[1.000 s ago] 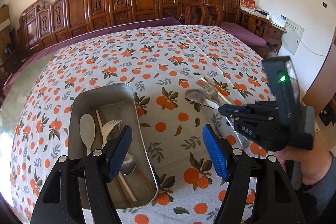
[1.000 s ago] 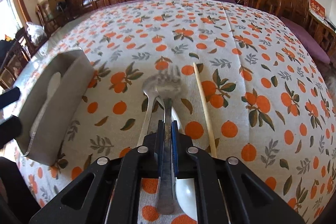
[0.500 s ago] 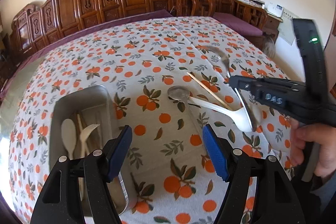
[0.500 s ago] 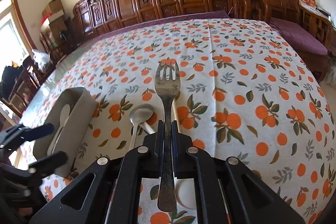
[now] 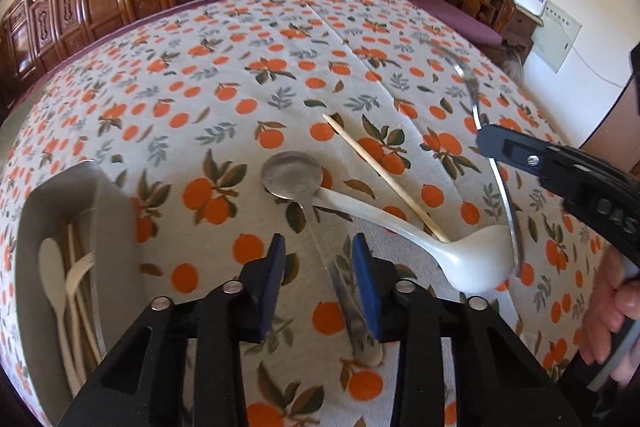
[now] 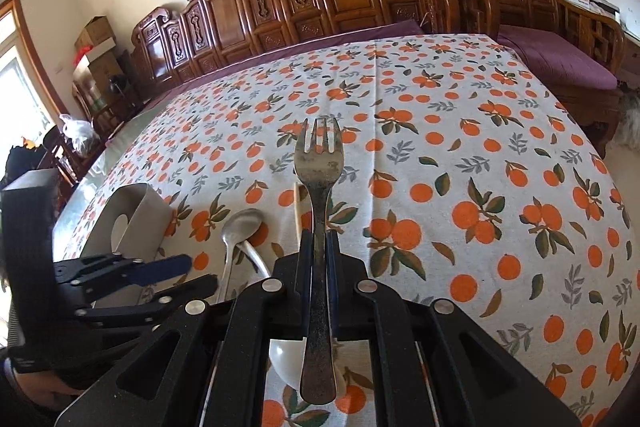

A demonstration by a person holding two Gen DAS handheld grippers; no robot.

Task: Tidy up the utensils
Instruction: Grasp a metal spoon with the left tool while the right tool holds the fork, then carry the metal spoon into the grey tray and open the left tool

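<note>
L gripper (image 5: 318,277), fingers half-closing w/ metal spoon (image 5: 298,183) handle running lengthwise btwn them, is nearest; R gripper (image 6: 319,269) fingers pinch fork (image 6: 318,227).

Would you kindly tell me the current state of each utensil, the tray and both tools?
Fork: lifted, clamped.
White spoon: lying flat.
Metal spoon: lying flat, bowl across white spoon's handle.
Chopstick: lying flat.
Tray: holds utensils.
Right tool: shut on fork.
Left tool: jaws just closing around metal spoon's handle, not yet gripping.
</note>
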